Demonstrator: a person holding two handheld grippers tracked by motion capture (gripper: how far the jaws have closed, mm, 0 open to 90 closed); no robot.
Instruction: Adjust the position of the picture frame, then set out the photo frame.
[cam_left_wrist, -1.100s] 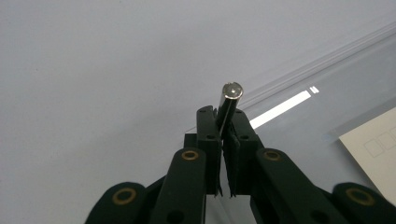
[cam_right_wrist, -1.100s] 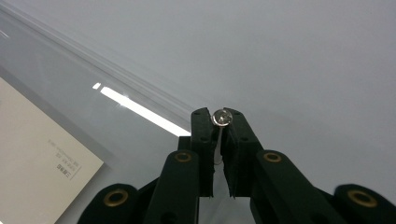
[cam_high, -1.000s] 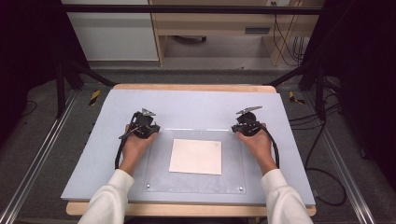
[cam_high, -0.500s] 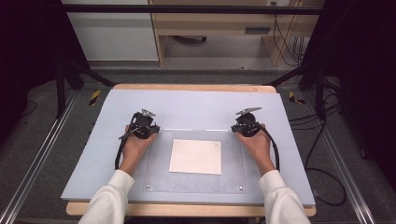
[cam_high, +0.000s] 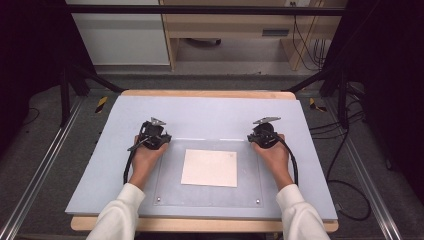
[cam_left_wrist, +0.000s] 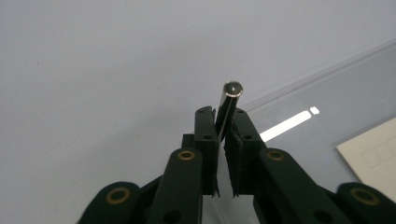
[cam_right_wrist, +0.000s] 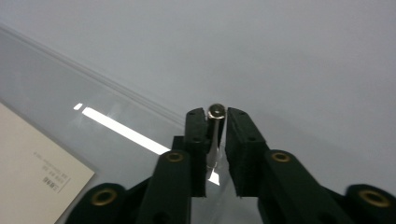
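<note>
A clear plastic plate (cam_high: 250, 186) lies on the pale grey mat (cam_high: 215, 112), with a white sheet of paper (cam_high: 210, 167) under it. My left gripper (cam_high: 154, 136) is at the plate's far left corner. In the left gripper view it (cam_left_wrist: 222, 115) is shut on a small upright metal pin (cam_left_wrist: 232, 88), which leans slightly. My right gripper (cam_high: 265, 135) is at the far right corner. Its jaws (cam_right_wrist: 216, 116) have just been opening: a second metal pin (cam_right_wrist: 215, 135) stands between them against one pad, with a thin gap to the other.
The paper's corner appears at the edge of both gripper views (cam_left_wrist: 373, 149) (cam_right_wrist: 32, 172). Metal rails (cam_high: 35, 180) run along both sides of the table. Cables (cam_high: 345, 195) hang at the right. A wooden desk (cam_high: 225, 30) stands beyond the table.
</note>
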